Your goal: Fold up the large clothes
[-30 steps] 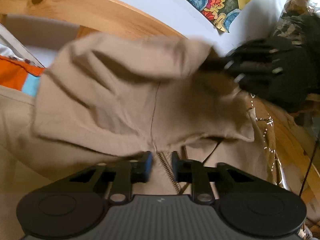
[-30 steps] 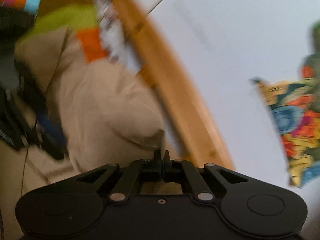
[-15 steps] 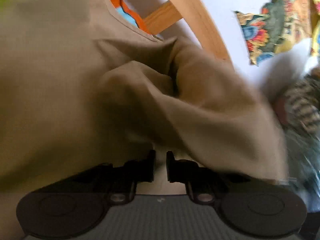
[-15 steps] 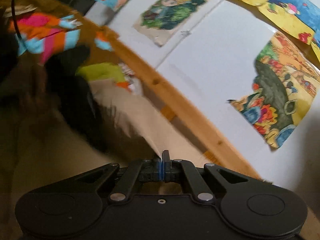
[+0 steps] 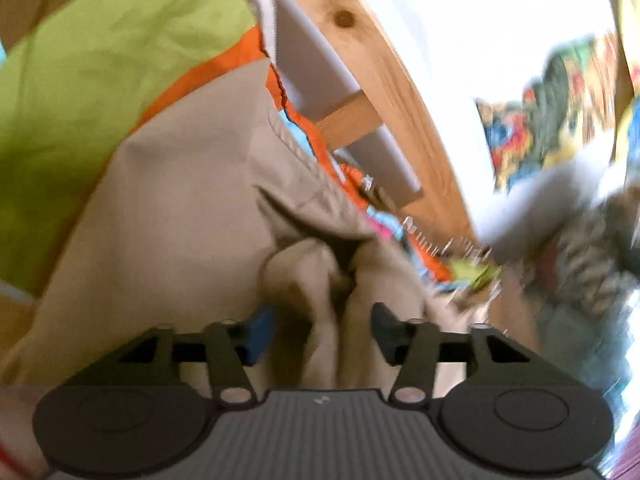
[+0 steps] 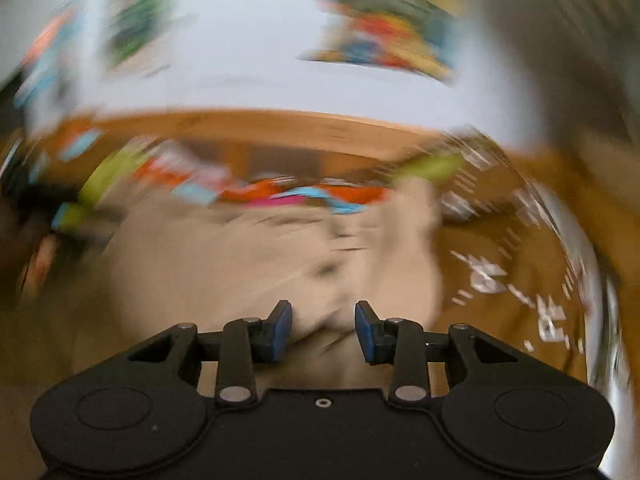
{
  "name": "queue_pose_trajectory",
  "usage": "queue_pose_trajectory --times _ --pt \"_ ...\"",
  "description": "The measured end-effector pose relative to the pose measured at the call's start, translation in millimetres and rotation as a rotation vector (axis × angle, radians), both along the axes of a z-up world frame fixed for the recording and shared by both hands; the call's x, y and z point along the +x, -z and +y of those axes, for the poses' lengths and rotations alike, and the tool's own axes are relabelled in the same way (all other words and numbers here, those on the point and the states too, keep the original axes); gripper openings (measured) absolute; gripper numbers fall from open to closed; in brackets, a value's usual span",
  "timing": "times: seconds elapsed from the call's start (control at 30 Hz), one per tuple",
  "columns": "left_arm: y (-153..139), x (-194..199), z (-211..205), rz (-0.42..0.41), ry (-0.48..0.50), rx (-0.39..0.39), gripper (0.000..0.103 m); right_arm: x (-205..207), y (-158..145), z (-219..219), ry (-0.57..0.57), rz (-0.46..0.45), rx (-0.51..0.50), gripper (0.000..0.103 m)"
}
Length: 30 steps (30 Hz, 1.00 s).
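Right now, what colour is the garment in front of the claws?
Plain beige garment; sharpest in the left wrist view.

One beige garment (image 5: 172, 216), two tongs (image 5: 323, 330) (image 6: 323, 330), one wooden rail (image 5: 384, 60).

We see bunched folds of the beige garment (image 5: 180, 208) filling the gap between our left gripper (image 5: 322, 330)'s spread fingers; the wooden rail (image 5: 384, 64) blocks beyond.
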<state>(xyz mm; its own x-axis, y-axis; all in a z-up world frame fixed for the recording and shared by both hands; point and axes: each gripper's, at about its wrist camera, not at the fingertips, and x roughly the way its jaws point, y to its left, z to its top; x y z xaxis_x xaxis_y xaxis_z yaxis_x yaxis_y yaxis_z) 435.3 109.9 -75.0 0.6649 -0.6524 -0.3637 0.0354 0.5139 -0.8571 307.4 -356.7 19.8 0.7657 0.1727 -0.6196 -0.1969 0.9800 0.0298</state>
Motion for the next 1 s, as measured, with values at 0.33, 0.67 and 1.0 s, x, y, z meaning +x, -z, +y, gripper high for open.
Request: queue_pose_trajectory --times 0.33,0.67,1.0 --pt "1.1 16.9 -26.3 0.085 0.050 0.166 0.033 103.7 14.4 -5.5 0.051 0.162 0.045 0.035" --pt "-18.2 -7.7 -48.7 -0.036 0.080 0.354 0.000 108.1 19.8 22.5 -0.081 0.149 -0.164 0.025" --pt "-31.1 -32.1 -43.0 -0.141 -0.035 0.407 0.000 115.4 27.6 20.5 -0.068 0.027 -0.189 0.000"
